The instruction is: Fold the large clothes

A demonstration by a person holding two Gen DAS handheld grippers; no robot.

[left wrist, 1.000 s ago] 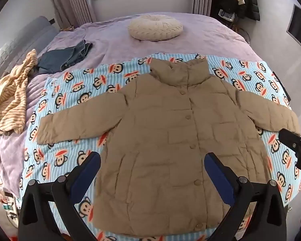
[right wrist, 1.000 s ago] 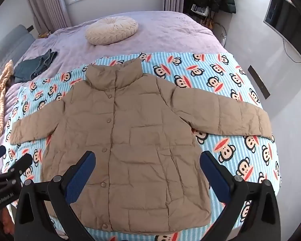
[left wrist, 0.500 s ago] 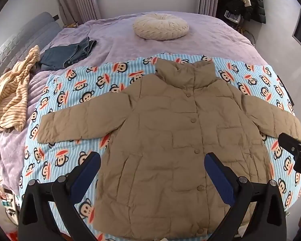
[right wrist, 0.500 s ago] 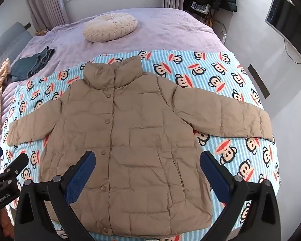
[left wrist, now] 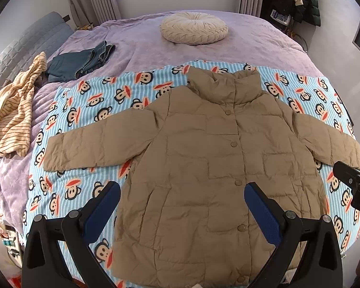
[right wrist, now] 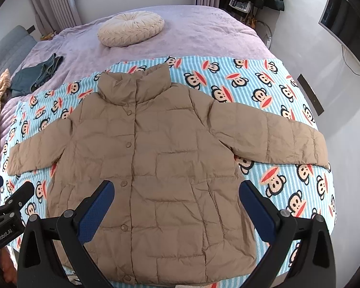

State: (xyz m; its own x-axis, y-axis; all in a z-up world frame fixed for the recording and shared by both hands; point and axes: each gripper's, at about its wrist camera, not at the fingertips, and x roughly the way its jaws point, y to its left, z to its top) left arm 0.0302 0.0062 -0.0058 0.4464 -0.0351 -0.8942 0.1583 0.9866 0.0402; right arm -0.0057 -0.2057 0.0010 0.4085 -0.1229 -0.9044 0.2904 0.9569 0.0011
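A bedroom with a wide bed under a lilac cover (left wrist: 252, 48) fills both views, a window and curtains at the far side. At the left edge of the bed lie a striped yellow garment (left wrist: 12, 110) and folded jeans (left wrist: 81, 62), well apart from the work area. A monkey-print sheet (left wrist: 88, 110) is spread across the near half, and on it the tan puffer jacket (left wrist: 216, 168) lies flat, front up, buttoned, collar toward a round cream cushion (left wrist: 194, 31), both sleeves stretched out sideways.

The left gripper (left wrist: 182, 206) hangs above the jacket's lower left part, jaws wide apart, holding nothing. The right gripper (right wrist: 177, 204) hangs above the lower right part, likewise spread and empty.

Risks, as I judge them: the padded shell looks slippery and springy, so a shallow pinch may slip off, or a grab may catch the sheet too and drag it. A folded sleeve may spring back open.

Room to move is good on the left, where sheet shows beyond the cuff. On the right the sleeve end (right wrist: 309, 144) lies near the bed's edge, with wall just beyond, so that side is tighter.
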